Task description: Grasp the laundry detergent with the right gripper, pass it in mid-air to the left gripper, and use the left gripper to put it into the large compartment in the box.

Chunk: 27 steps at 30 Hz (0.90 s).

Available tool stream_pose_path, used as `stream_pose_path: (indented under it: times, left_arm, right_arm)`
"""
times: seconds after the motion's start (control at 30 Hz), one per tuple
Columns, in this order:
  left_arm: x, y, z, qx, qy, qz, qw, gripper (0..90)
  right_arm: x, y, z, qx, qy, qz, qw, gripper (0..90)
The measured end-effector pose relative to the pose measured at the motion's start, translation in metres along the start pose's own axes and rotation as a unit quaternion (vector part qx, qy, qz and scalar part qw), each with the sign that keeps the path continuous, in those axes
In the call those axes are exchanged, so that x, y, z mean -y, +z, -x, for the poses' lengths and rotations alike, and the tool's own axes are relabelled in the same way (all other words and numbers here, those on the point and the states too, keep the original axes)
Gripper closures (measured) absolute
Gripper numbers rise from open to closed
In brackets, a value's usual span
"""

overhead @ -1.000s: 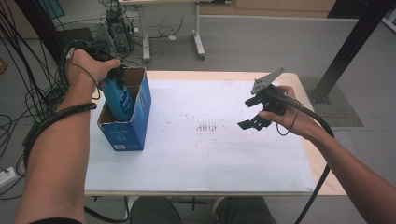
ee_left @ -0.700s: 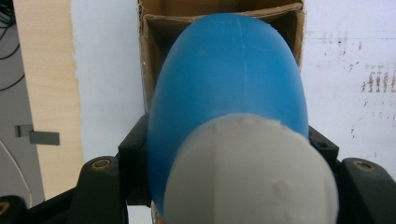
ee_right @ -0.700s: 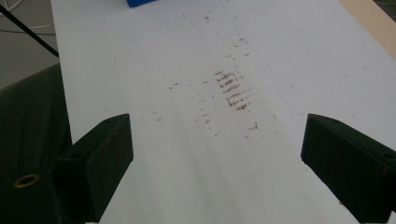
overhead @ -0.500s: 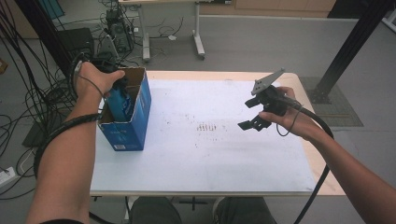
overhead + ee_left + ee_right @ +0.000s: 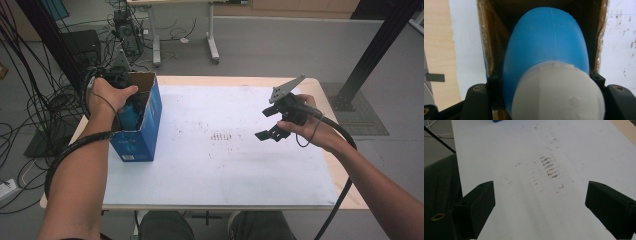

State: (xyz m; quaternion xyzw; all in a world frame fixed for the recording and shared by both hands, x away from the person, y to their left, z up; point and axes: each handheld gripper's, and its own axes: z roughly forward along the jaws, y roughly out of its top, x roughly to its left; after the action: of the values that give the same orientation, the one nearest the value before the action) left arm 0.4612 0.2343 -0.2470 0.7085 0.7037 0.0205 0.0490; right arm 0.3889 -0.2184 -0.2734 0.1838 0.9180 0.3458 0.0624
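Left tool (image 5: 131, 102) clamps a blue bottle with a white cap (image 5: 546, 57), its jaws pressed on either side just below the cap, and holds it neck-up inside the open blue carton (image 5: 145, 132) at the table's (image 5: 225, 185) left edge, probably so it goes down straight between the cardboard walls. How deep it sits is hard to judge. Right tool (image 5: 272, 122) hangs wide and empty above the table's right half, clear of the carton.

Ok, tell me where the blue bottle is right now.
The blue bottle is gripped in the left claw, partway inside the open cardboard box at the table's left side in the high view.
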Motion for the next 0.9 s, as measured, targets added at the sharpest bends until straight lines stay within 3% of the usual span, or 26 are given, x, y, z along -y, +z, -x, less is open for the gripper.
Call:
stream_pose_path:
  times: [0.9]
  left_arm:
    - [0.007, 0.025, -0.002, -0.004, 0.012, -0.005, 0.9999, 37.3]
  right_arm:
    - [0.003, -0.003, 0.002, 0.005, 0.005, -0.003, 1.0000, 9.2]
